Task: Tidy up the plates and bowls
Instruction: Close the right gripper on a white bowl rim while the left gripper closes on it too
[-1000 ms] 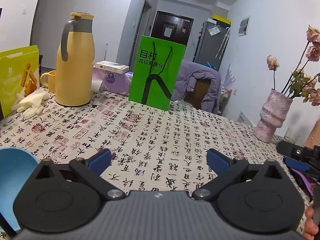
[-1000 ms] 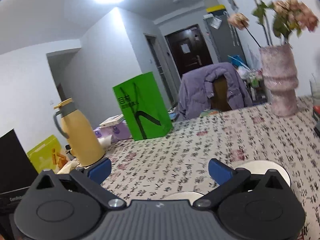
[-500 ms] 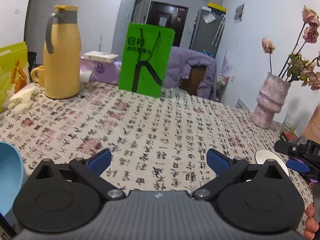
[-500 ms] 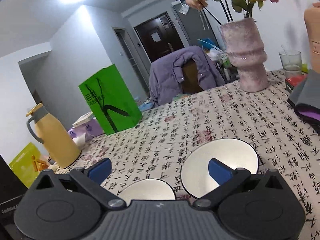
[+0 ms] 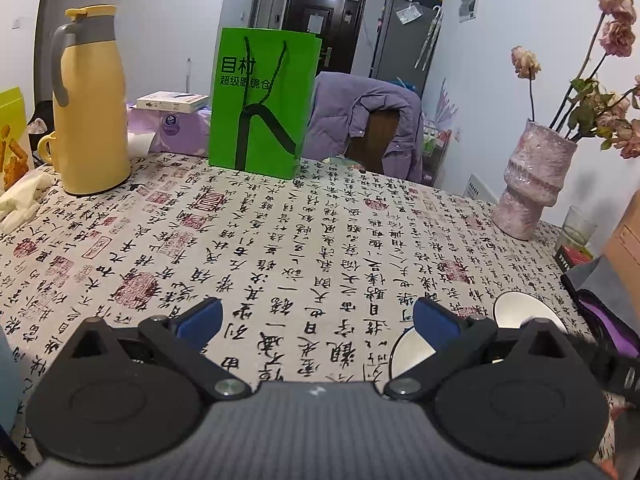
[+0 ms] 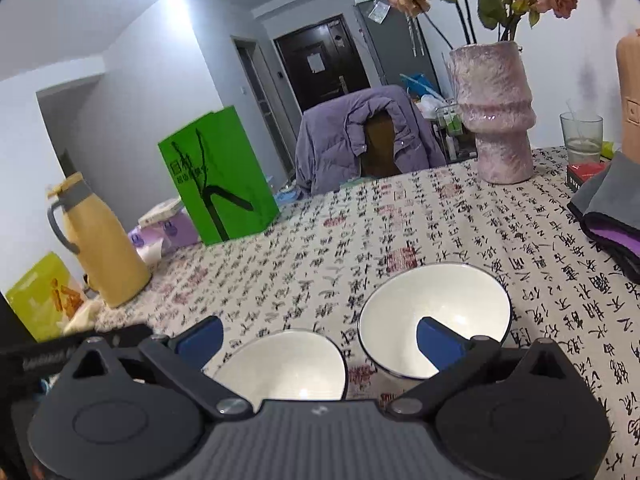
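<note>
Approach step, by the look of it: nothing gripped yet. Right gripper (image 6: 320, 334) with jaws wide apart, empty, poised over two white bowls. Near bowl (image 6: 284, 364) just beneath and between the fingers, second bowl (image 6: 436, 312) close beside it on the right, apart by a narrow strip of cloth. Both upright, both empty. Next move, probably: lower over one rim, pinch the wall, lift and nest into the other; calls for a straight, centred set-down. Left gripper (image 5: 318, 322) also spread, holding nothing, over bare tablecloth (image 5: 280, 240) left of the bowls. Beyond the bowls: folded cloth (image 6: 612, 208) at right, pink vase (image 6: 494, 112) with dried flowers, glass (image 6: 580, 136) seemingly part-filled. Far left of the bowls: green bag (image 6: 218, 176), yellow jug (image 6: 100, 248).
</note>
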Demonstrator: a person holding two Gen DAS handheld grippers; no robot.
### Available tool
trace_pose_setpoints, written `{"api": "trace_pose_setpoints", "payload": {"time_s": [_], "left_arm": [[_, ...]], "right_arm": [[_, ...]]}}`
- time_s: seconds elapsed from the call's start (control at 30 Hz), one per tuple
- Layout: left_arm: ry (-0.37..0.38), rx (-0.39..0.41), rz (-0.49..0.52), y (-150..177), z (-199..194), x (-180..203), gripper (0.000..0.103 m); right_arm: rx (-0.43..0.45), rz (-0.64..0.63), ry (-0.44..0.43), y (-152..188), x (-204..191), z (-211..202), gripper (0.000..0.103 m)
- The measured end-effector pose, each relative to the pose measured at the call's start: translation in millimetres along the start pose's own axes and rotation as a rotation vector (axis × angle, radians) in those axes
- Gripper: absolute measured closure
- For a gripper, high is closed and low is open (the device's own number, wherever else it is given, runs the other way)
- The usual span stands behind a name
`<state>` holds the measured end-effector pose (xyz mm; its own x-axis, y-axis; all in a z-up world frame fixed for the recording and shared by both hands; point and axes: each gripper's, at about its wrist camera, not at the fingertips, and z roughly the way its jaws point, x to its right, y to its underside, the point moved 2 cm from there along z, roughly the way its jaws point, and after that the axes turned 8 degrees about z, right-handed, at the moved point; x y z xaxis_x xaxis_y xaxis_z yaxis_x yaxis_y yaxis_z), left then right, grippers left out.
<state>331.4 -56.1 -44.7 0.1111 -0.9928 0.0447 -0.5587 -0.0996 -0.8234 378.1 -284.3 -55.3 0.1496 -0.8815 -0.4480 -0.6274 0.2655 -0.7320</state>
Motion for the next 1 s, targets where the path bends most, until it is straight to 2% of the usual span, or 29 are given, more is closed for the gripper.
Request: {"api": "trace_pose_setpoints", "payload": {"time_s": [0.1,0.17,0.33,0.4,0.43,0.53,0.67,1.0], "left_arm": [[-0.015,-0.017,-0.009,-6,7,3,0.000],[-0.021,-0.023,-0.009,-8,11,5,0.000],[-0.025,-0.071,-0.012,0,24,9,0.000],[-0.028,-0.091,-0.017,2,29,8,0.000],[-0.024,-0.092,-0.022,3,30,7,0.000],[-0.012,-0.091,-0.019,4,32,9,0.000],[-0.014,-0.079,0.026,5,31,17,0.000],[0.002,-0.094,0.040,7,32,20,0.000]], "right_arm": [[-0.009,-0.007,0.004,2,-1,2,0.000],[-0.020,-0.007,0.005,4,-1,4,0.004],[-0.062,-0.016,0.005,9,-3,14,0.008],[-0.086,-0.019,0.010,12,-4,18,0.015],[-0.090,-0.021,0.011,12,-4,19,0.018],[-0.088,-0.023,0.009,14,-5,19,0.019],[-0.090,-0.021,-0.003,15,-5,17,0.029],[-0.153,-0.029,0.015,23,-4,31,0.036]]}}
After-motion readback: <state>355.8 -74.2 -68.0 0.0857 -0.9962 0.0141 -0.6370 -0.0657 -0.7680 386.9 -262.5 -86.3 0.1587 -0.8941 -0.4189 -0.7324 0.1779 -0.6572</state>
